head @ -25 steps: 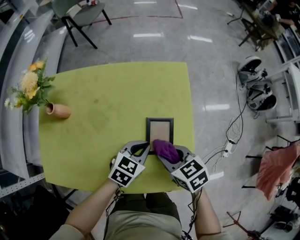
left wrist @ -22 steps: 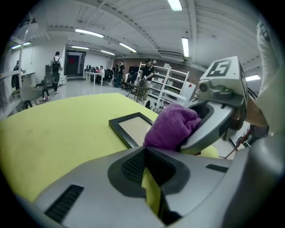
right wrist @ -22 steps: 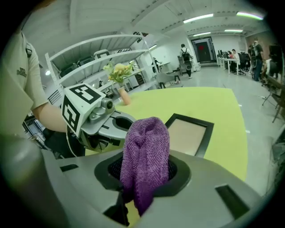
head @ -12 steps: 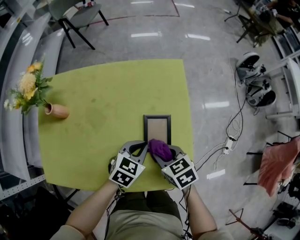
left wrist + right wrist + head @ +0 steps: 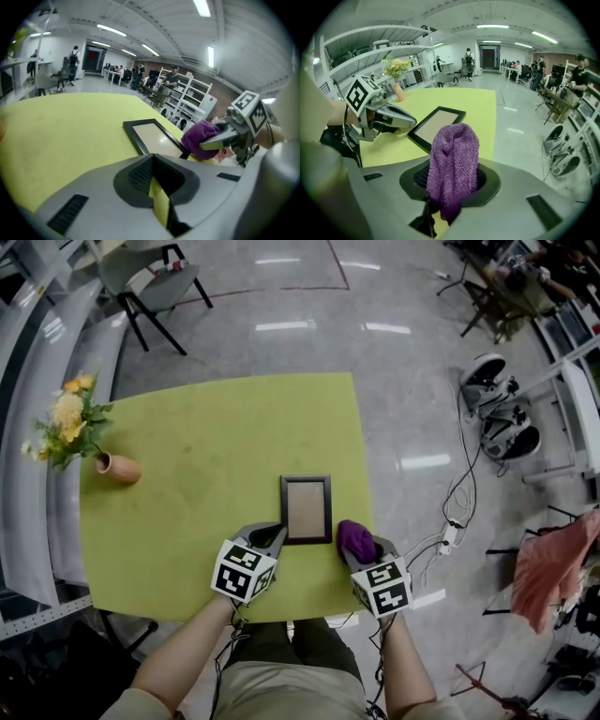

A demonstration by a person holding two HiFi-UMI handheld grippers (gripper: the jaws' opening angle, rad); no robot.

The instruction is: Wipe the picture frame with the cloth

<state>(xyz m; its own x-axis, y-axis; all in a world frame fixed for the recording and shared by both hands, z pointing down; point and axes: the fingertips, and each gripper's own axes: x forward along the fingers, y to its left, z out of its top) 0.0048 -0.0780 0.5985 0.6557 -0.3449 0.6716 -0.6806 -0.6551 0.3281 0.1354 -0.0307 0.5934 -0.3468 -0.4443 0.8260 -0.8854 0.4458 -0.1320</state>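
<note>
While I watch from the head view, the black rectangular picture frame (image 5: 307, 508) lies flat on the yellow-green counter (image 5: 206, 446), towards its near right part, with its pale panel facing up. I record the right tongs (image 5: 361, 554) clenched on the purple terry cloth (image 5: 356, 538); the right gripper view confirms it, the cloth (image 5: 454, 159) bunched upright between the jaws of the right tongs (image 5: 447, 201) and standing proud of them. The cloth sits just beside the frame's near right corner, off the panel; I cannot tell whether it touches the edge. The left tongs (image 5: 272, 532) sit at the frame's near left corner. In the left gripper view, the left tongs (image 5: 158, 197) have their jaws drawn together with only a sliver of counter showing between them and nothing grasped. That view also shows the frame (image 5: 154, 136) ahead and the cloth (image 5: 201, 137) at its right. A small terracotta vase (image 5: 117, 466) of yellow flowers (image 5: 64, 418) stands at the counter's far left edge, well apart from the frame.
</note>
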